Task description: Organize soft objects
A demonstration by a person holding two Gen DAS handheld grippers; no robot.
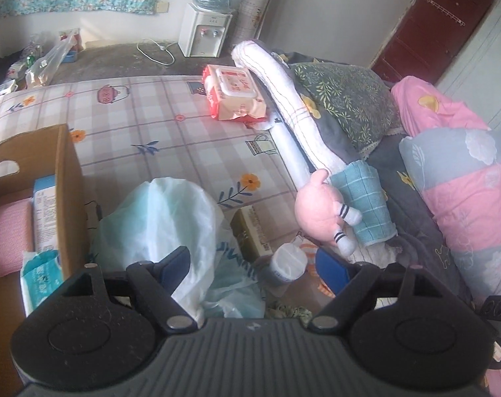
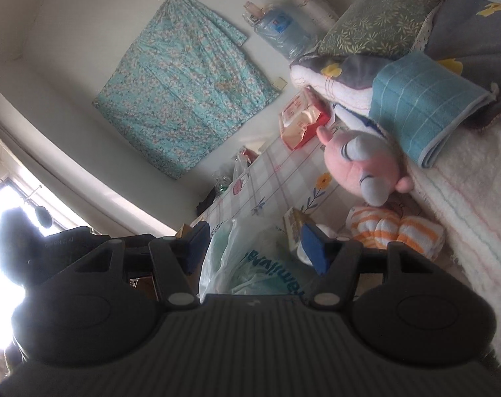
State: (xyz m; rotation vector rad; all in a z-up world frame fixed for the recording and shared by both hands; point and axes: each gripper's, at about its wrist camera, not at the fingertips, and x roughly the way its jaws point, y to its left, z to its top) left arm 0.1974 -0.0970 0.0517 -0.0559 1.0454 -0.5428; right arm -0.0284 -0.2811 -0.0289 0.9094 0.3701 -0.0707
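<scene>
Left wrist view: left gripper (image 1: 255, 266) spread wide, pinching nothing; bag (image 1: 161, 218) under and just beyond the left jaw, bottle (image 1: 287, 266) between the jaws, plush (image 1: 320, 211) just past the right jaw, towel (image 1: 366, 198) touching it, box (image 1: 65, 178) off left. Right wrist view: right gripper (image 2: 255, 243) also spread, empty; bag (image 2: 250, 258) between the jaws, plush (image 2: 356, 165) beyond the right jaw, towel (image 2: 422, 106) above it.
</scene>
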